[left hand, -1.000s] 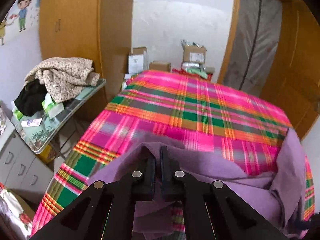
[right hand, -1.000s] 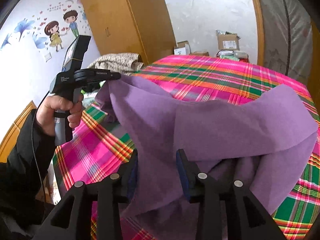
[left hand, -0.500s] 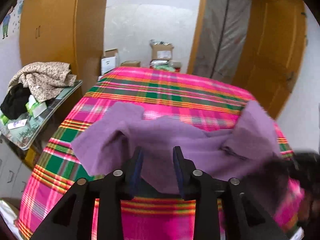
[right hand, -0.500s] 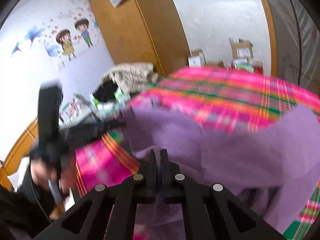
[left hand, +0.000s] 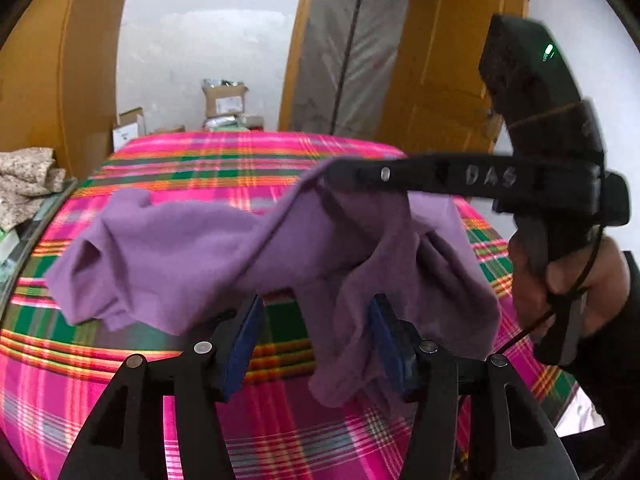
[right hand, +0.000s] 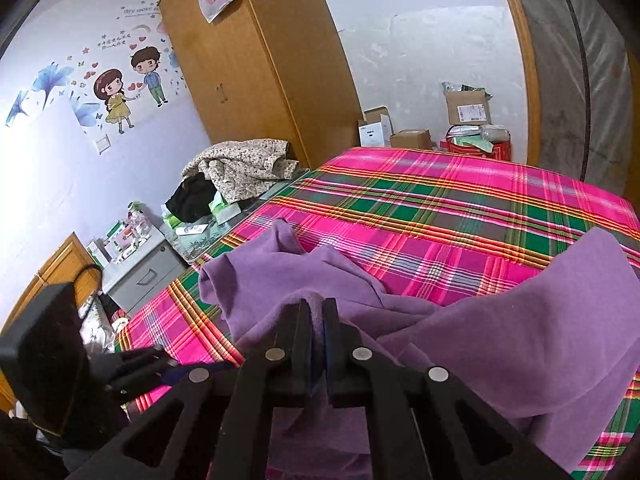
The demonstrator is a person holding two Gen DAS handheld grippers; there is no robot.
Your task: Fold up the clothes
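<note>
A purple garment [left hand: 180, 248] lies crumpled on the pink plaid bed [left hand: 200, 168]. One edge of it is lifted. My left gripper [left hand: 316, 336] is low over the near side with its jaws opening. A hanging fold of the garment dangles between them near the right pad, and nothing is pinched. My right gripper [left hand: 336, 172] reaches in from the right in a person's hand [left hand: 560, 280]. In the right wrist view that gripper [right hand: 316, 316] is shut on a ridge of the purple garment [right hand: 500, 340], its jaws just starting to ease apart. The left gripper [right hand: 164, 360] shows dark at lower left.
A glass side table carries a heap of clothes [right hand: 240, 168] left of the bed, with a white cabinet [right hand: 148, 272] nearer. A wooden wardrobe [right hand: 260, 60] and cardboard boxes [right hand: 468, 108] stand beyond the far edge. A wooden door [left hand: 452, 80] is at the right.
My left gripper let go of the garment, opened wide and swung round toward the door side. My right gripper closed on the cloth and lifted it slightly.
</note>
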